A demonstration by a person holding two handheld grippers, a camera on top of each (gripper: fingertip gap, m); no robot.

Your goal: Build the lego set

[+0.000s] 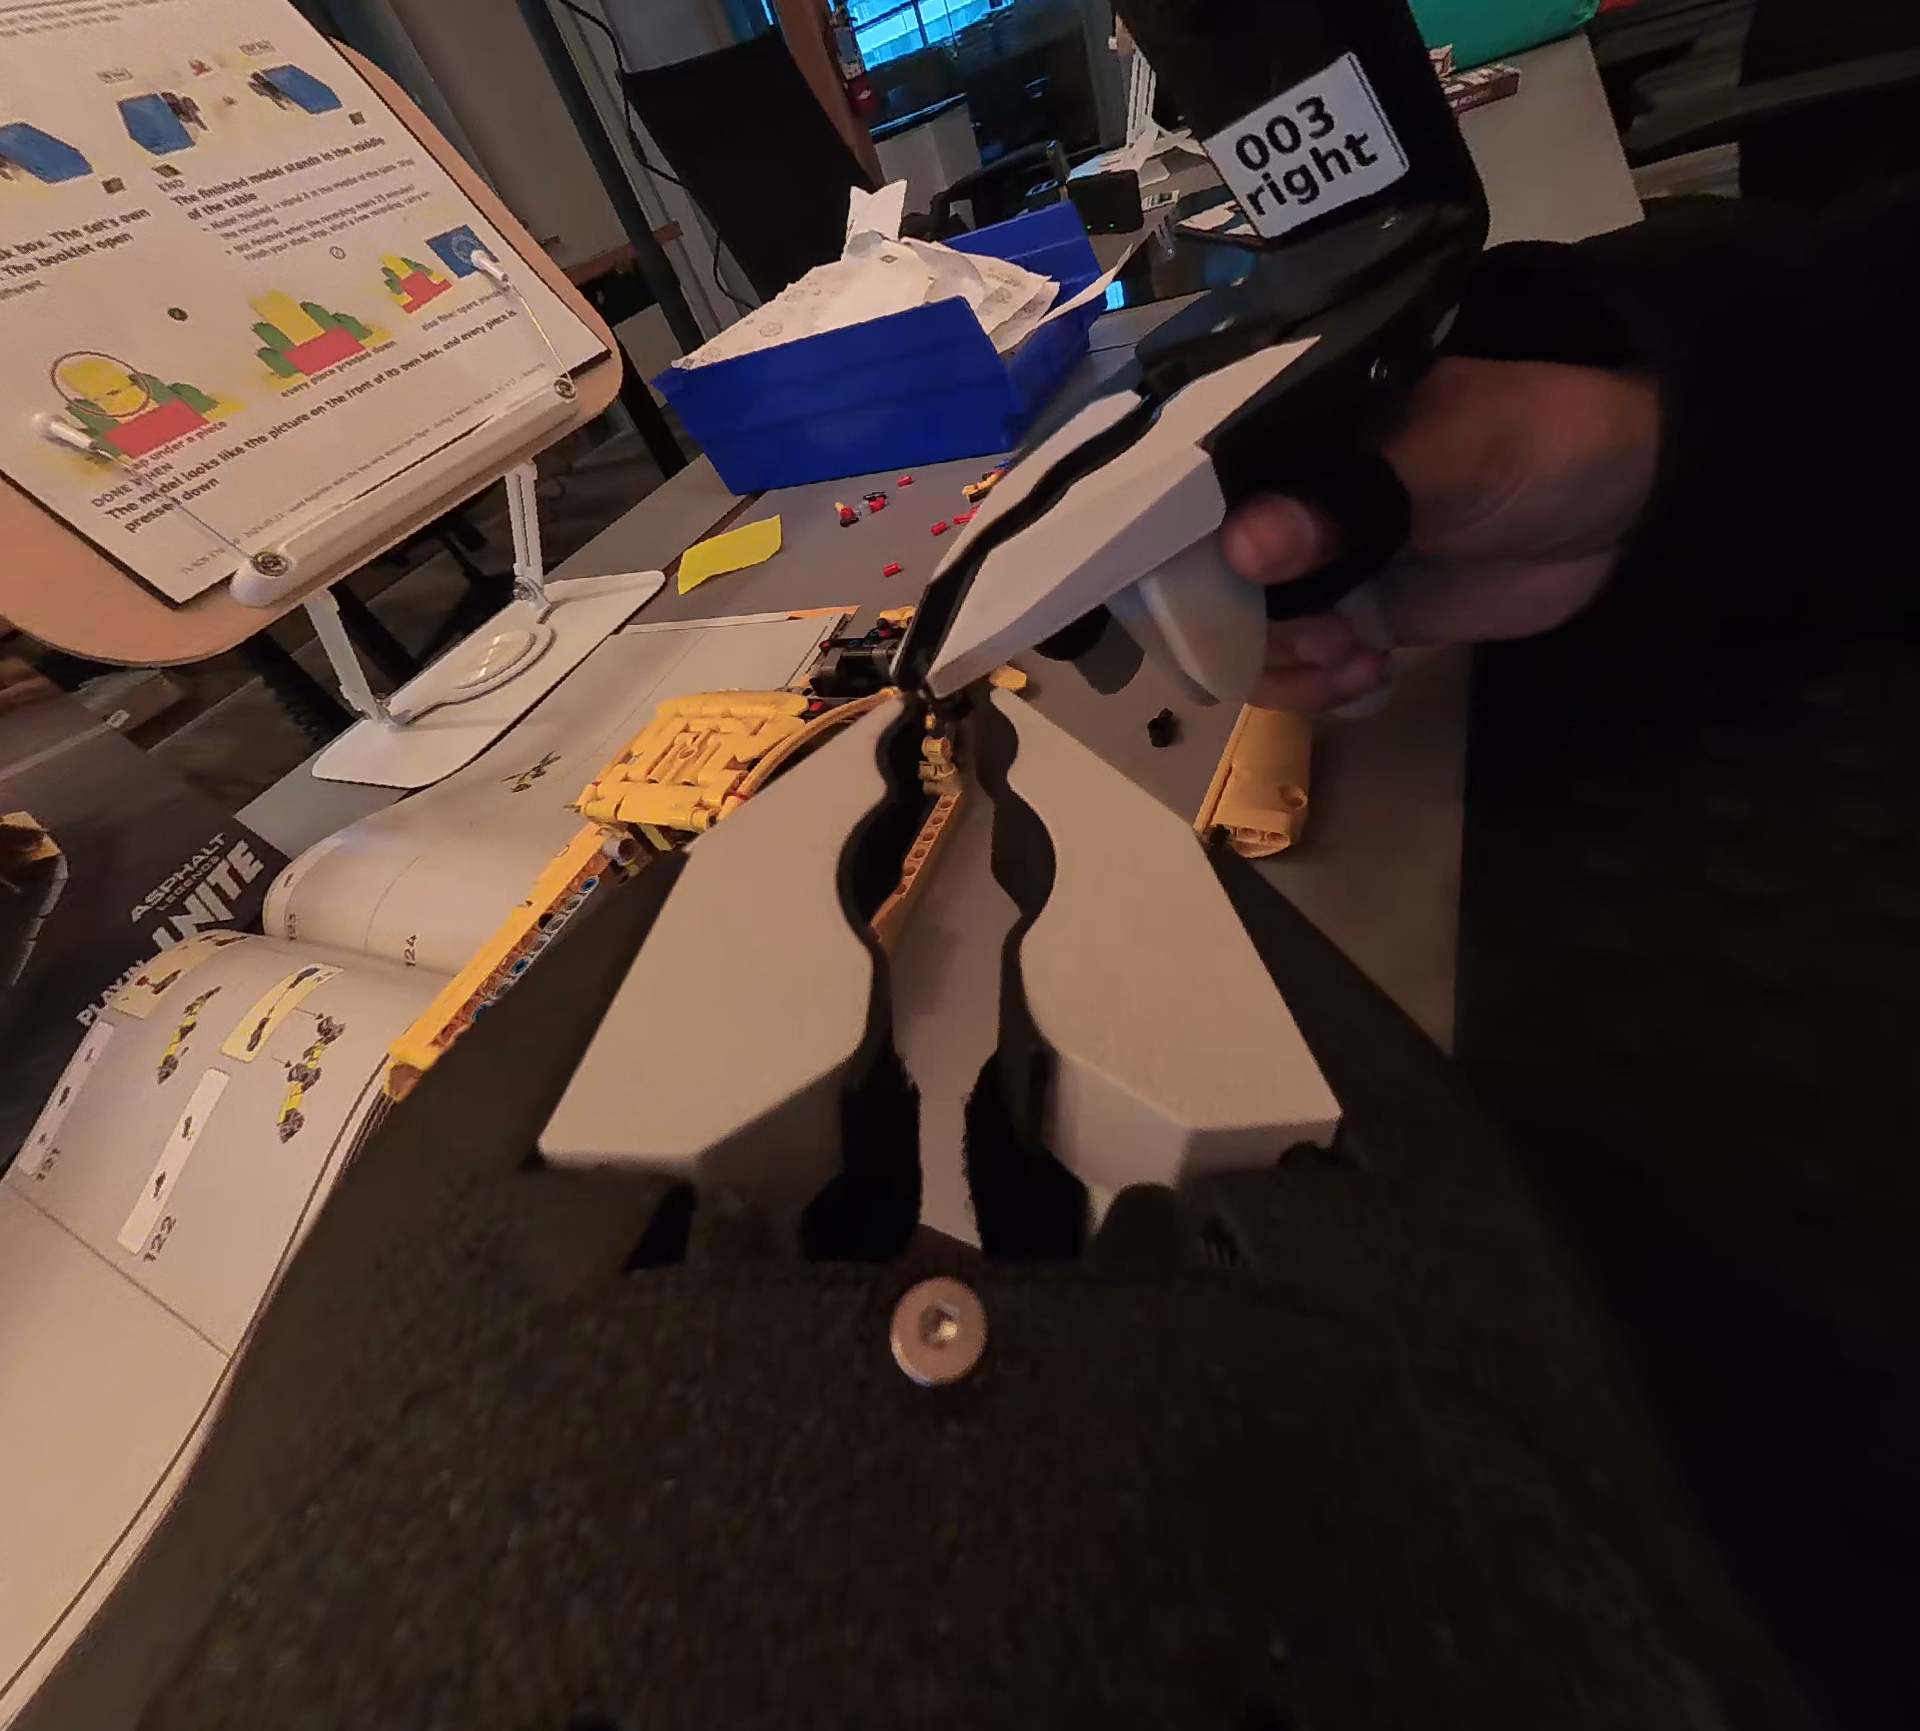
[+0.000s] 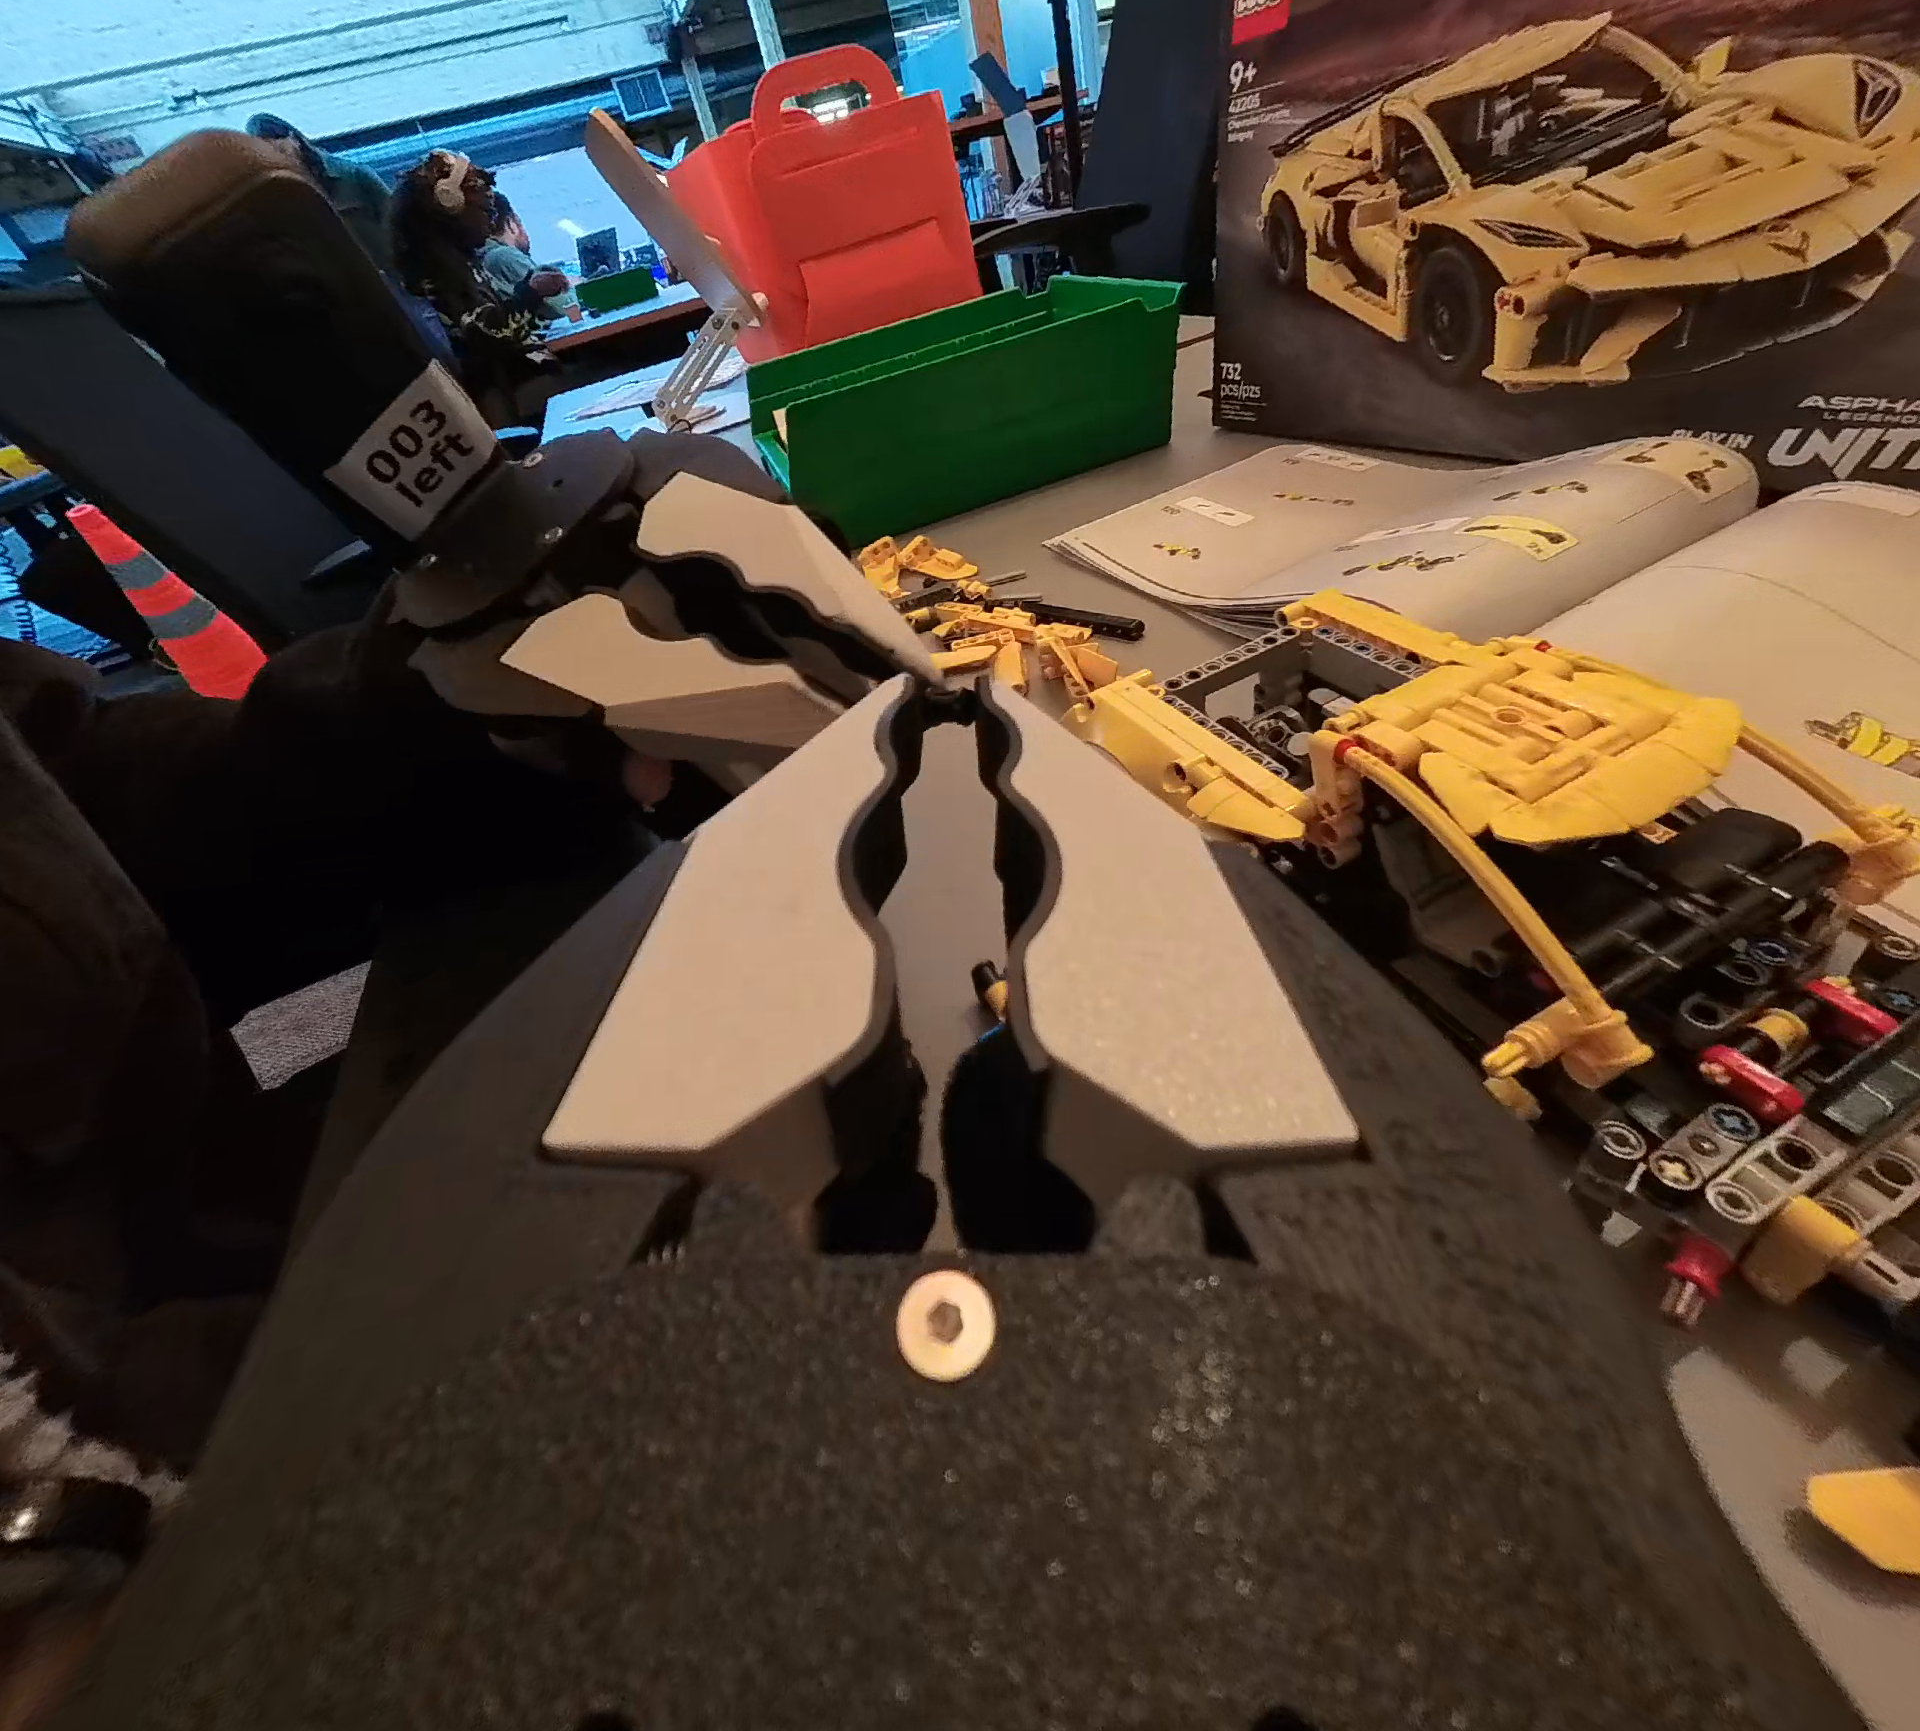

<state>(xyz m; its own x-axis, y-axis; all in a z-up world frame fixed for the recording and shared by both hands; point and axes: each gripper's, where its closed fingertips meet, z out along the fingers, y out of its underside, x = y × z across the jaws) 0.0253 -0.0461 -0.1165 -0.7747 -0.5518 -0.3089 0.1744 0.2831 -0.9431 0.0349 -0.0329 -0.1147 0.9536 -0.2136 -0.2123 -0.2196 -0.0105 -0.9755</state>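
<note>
Car (image 2: 1507,798) part-built: chassis, rear deck on; loose parts (image 2: 997,621) remain far on tabletop (image 1: 790,559). Both claws, left (image 1: 940,713) and right (image 2: 948,702), tip-to-tip, narrow, pinching small dark piece (image 2: 948,707).

Half-built car (image 2: 1507,746) and loose parts (image 2: 997,632) crowd the table (image 1: 1382,902), seemingly.

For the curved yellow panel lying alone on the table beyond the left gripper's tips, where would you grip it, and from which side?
A judgement: take the curved yellow panel across its narrow width near mid-length, coming down from above. It lies flat and alone on the grey table, long edges exposed, nothing crowding them. The half-built yellow car sits apart from it. The far end has pin holes, less even to pinch.
</note>
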